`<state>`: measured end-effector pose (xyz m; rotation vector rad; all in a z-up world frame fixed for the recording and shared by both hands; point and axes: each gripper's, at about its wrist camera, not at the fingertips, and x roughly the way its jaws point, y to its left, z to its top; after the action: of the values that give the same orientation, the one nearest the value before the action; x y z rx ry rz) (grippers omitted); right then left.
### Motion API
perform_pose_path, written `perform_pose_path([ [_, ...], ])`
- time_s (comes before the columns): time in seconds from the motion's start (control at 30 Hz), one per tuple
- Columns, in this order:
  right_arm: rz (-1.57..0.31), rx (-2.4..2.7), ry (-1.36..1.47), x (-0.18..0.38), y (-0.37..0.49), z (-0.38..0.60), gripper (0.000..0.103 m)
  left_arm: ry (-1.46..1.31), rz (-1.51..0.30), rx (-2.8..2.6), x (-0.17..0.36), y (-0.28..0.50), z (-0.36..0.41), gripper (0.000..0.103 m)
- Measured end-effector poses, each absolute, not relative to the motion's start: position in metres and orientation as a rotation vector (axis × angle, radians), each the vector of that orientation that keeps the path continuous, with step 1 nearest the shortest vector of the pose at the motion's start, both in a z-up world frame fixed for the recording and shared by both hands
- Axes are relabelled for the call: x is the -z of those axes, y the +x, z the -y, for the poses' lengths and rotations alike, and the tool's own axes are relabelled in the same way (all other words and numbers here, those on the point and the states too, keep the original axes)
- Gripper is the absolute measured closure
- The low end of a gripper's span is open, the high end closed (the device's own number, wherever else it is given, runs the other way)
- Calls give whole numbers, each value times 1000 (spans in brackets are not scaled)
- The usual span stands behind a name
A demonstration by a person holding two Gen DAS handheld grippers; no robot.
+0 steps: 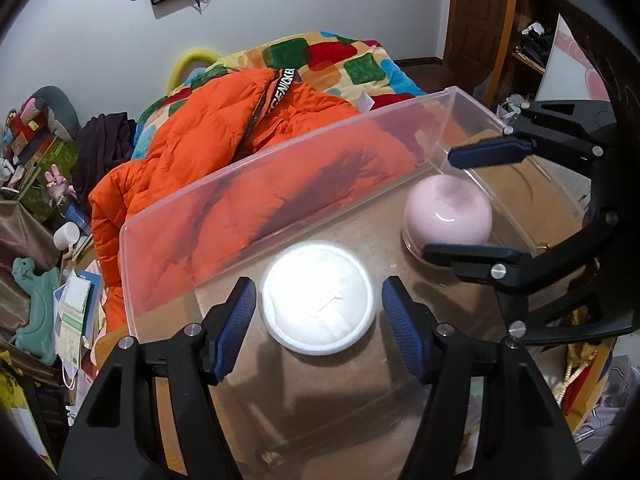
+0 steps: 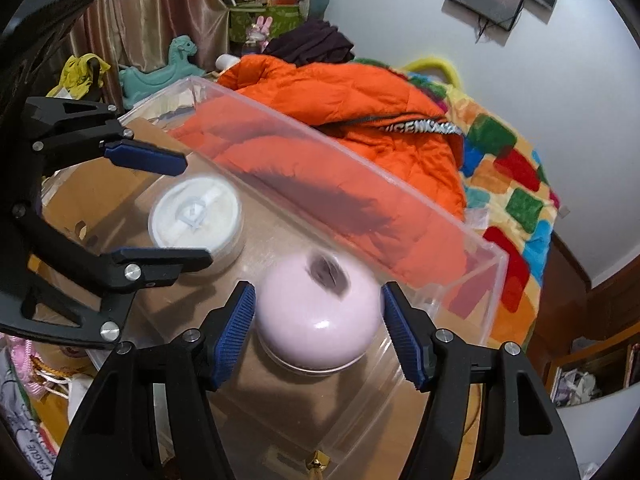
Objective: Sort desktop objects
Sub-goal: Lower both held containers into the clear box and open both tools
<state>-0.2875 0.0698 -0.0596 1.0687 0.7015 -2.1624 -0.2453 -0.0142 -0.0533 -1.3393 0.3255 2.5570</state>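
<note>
So the biggest thing here is the clear plastic bin [image 1: 280,184], sitting on the desk [image 1: 516,192]. Its long axis runs from about 8 o'clock up to 2 o'clock in the left wrist view, and from 10 to 4 o'clock in the right one. Its near wall is cut off by the bottom edge in both views.

Inside it are two round things, so no real pointing direction. The pink dome jar [image 2: 320,316] sits toward the bin's right end, lid side down as far as I can tell. The white round container [image 1: 318,298] is at its left, blown out by glare, so the top is hard to read.

The left gripper [image 1: 319,328] straddles the white container with a gap on both sides, holding nothing. The right gripper [image 2: 319,330] does the same around the pink jar, its pads just clear of it.
</note>
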Motion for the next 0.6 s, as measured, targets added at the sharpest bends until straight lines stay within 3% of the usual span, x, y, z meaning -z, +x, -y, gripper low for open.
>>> perform_pose_path([
  [0.23, -682, 2226, 1007, 48, -278, -76, 34, -1316, -346, -2604, 41, -236, 18, 34],
  [0.6, -579, 2357, 824, -6, -243, -103, 26, -1127, -281, -2794, -8, -196, 36, 13],
])
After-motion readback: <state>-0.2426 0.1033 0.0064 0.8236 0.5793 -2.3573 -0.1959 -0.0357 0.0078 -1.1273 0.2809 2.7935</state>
